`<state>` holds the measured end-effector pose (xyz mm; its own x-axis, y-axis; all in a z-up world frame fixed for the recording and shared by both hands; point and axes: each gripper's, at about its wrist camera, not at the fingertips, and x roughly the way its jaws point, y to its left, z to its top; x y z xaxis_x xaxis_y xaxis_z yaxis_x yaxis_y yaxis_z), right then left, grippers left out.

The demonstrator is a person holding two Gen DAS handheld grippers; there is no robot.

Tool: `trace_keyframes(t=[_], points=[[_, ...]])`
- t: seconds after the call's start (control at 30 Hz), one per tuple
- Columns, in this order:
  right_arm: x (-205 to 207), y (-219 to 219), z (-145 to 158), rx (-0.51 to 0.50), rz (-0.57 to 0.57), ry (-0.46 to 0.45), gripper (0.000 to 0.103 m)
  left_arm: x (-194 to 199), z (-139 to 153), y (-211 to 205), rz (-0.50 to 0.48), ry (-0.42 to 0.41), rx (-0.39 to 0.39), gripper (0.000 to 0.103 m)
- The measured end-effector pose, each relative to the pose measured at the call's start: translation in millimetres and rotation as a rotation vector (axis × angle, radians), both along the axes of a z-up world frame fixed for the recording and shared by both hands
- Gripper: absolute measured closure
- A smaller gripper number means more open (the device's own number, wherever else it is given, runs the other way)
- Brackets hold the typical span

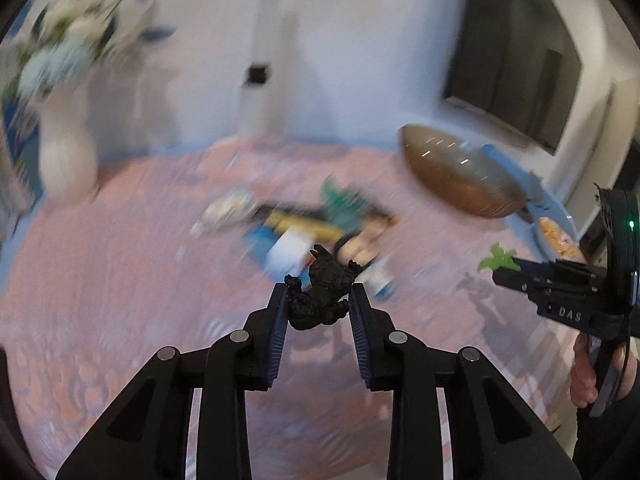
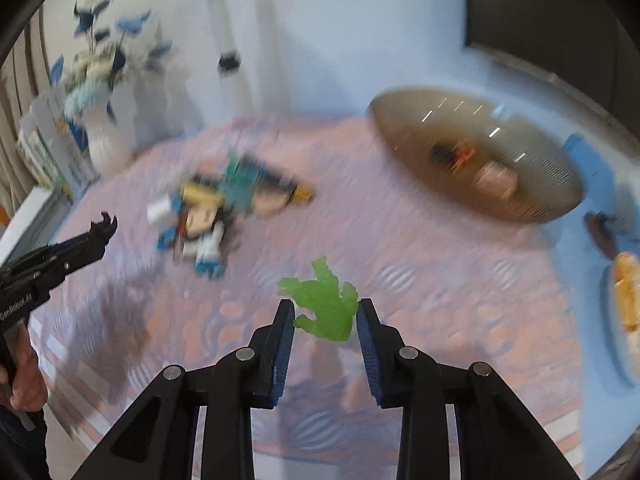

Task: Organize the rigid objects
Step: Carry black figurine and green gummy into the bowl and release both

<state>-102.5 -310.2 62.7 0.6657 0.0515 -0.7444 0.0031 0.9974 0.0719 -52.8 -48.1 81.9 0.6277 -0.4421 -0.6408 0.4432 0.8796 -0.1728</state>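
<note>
My left gripper [image 1: 319, 295] is shut on a small black toy figure [image 1: 322, 290], held above the pink patterned tablecloth [image 1: 120, 300]. My right gripper [image 2: 326, 307] is shut on a translucent green toy figure [image 2: 326, 306], also lifted off the cloth. In the left wrist view the right gripper [image 1: 502, 266] shows at the right edge with the green figure [image 1: 496, 260] at its tip. From the right wrist view the left gripper [image 2: 102, 230] comes in from the left with the black figure [image 2: 106, 222]. A blurred pile of colourful toys [image 2: 216, 208] lies at the table's middle.
A brown oval basket [image 2: 532, 196] with a few small items stands at the back right. A white vase of blue and white flowers [image 2: 104, 136] stands at the back left. A plate with orange food [image 2: 626, 292] sits at the right edge. A dark screen [image 1: 516, 64] hangs on the wall.
</note>
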Motion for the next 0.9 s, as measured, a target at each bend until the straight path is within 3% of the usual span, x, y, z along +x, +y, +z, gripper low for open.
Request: trace_keyframes(t=[0.2,0.33,0.53,0.7,0.73,0.8,0.83,0.9], points=[[2.8,-74.6,64.5,-0.007,-0.171,-0.120,0.072,32.8,61.9,-78.8,-0.117,-0.075,-0.005,0.076],[19.2,-131.1,85.5,0.063,-0.335,-0.122,0.072,69.9,78.8,-135.7,-0.176,0.000,-0.083,0.076],[42.1,-154.8,70.9,0.087,-0.377,-0.053,0.072,101.8,53.2,-210.9,-0.239,0.091,-0.079,0.076],[59.1,-162.7,55.7,0.107,-0.378,-0.004,0.072,109.5,33.5,-242.1,-0.244,0.096,-0.028,0.075],[63.3,-163.8,54.0,0.119,-0.375,-0.001,0.070,110.6,32.3,-245.4,-0.239,0.093,-0.023,0.073],[71.1,-168.0,49.3,0.140,-0.376,0.025,0.061,113.0,33.2,-242.8,-0.226,0.093,-0.019,0.045],[70.2,-170.9,47.9,0.157,-0.386,0.033,0.060,112.5,35.0,-238.5,-0.223,0.094,-0.026,0.037],[61.7,-173.3,48.3,0.186,-0.392,0.016,0.060,107.4,43.7,-217.5,-0.206,0.073,-0.067,0.031]])
